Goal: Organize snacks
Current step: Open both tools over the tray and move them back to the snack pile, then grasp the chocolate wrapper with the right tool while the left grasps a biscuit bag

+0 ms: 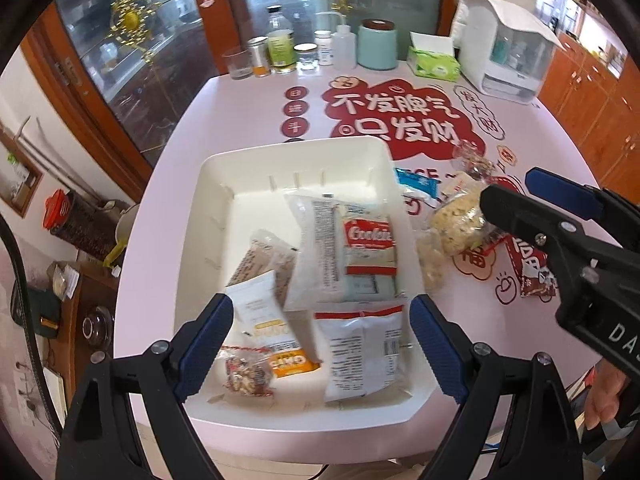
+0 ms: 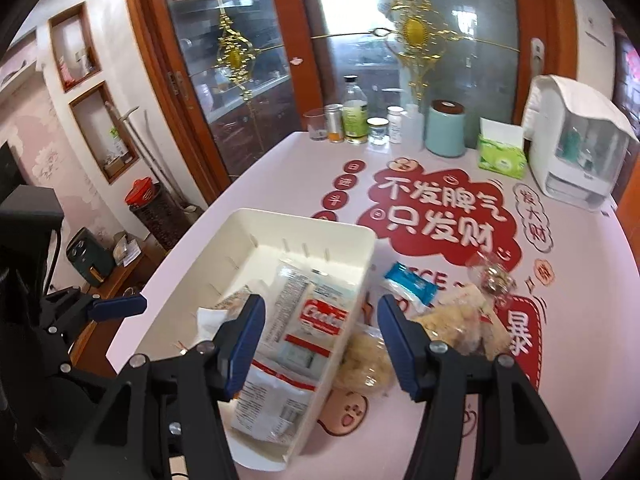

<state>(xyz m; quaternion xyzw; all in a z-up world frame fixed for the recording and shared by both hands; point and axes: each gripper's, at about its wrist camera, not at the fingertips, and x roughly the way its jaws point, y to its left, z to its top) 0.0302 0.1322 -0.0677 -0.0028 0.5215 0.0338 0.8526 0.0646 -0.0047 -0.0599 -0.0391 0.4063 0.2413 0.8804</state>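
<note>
A white plastic bin (image 1: 224, 184) (image 2: 256, 236) stands on the pink table and holds several snack packets, among them a red and white cookie packet (image 1: 370, 246) (image 2: 320, 320), an orange oat bar (image 1: 276, 344) and a nut bag (image 1: 246, 372). My left gripper (image 1: 322, 344) is open and empty above the bin's near end. My right gripper (image 2: 320, 344) is open and empty over the bin's right wall; it also shows in the left wrist view (image 1: 516, 196). Loose snacks lie right of the bin: a pale puffed-snack bag (image 1: 460, 220) (image 2: 364, 360) and a blue packet (image 1: 416, 182) (image 2: 412, 284).
Bottles, jars and a teal canister (image 1: 378, 44) (image 2: 446, 128) line the table's far edge, with a green tissue box (image 1: 434, 62) (image 2: 502, 158) and a white dispenser (image 1: 504, 48) (image 2: 576, 148). Glass cabinet doors stand behind. The table edge drops off at left.
</note>
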